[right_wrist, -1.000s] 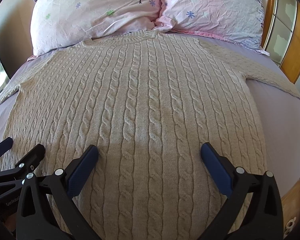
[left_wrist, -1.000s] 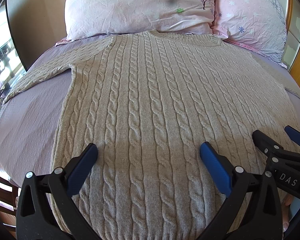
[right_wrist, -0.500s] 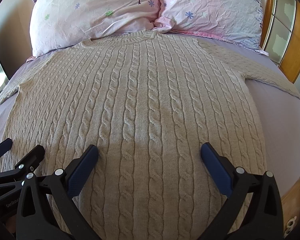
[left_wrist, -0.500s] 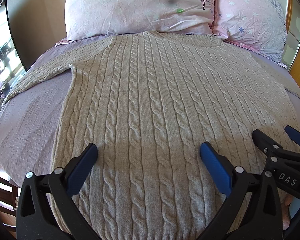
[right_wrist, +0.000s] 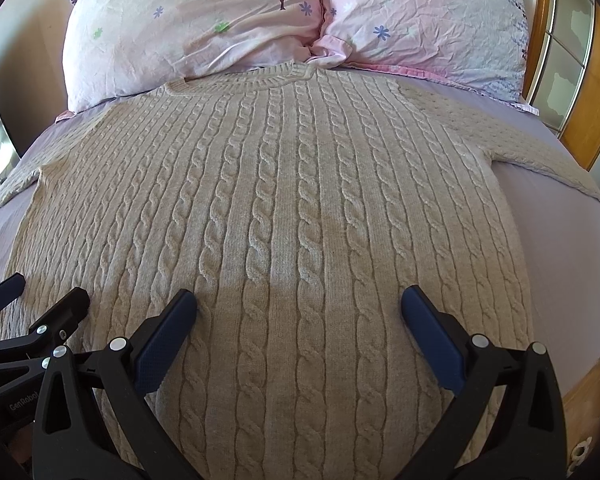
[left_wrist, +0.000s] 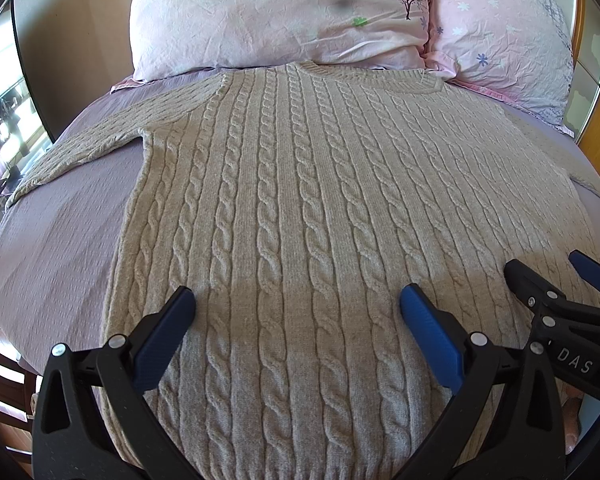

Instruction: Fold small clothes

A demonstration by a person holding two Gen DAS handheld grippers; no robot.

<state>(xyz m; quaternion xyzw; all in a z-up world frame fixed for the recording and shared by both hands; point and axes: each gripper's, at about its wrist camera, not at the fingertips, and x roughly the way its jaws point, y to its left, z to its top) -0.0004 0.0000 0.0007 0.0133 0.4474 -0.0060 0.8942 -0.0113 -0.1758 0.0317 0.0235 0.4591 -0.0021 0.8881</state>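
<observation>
A beige cable-knit sweater [left_wrist: 300, 184] lies flat and face up on the bed, collar toward the pillows, sleeves spread to both sides; it also fills the right wrist view [right_wrist: 292, 200]. My left gripper [left_wrist: 296, 312] is open and empty, hovering over the lower left part of the sweater near the hem. My right gripper [right_wrist: 298, 312] is open and empty over the lower right part. Each gripper shows at the edge of the other's view: the right one [left_wrist: 556, 276], the left one [right_wrist: 40, 300].
The sweater rests on a lilac bedsheet [left_wrist: 52, 248]. Two pink floral pillows [left_wrist: 276, 16] [right_wrist: 424, 20] lean at the head of the bed. A wooden headboard frame with glass panels [right_wrist: 572, 80] stands at the right. The left bed edge [left_wrist: 4, 344] drops off.
Almost nothing differs. Both grippers stay open above the hem, with only a slight shift of the views.
</observation>
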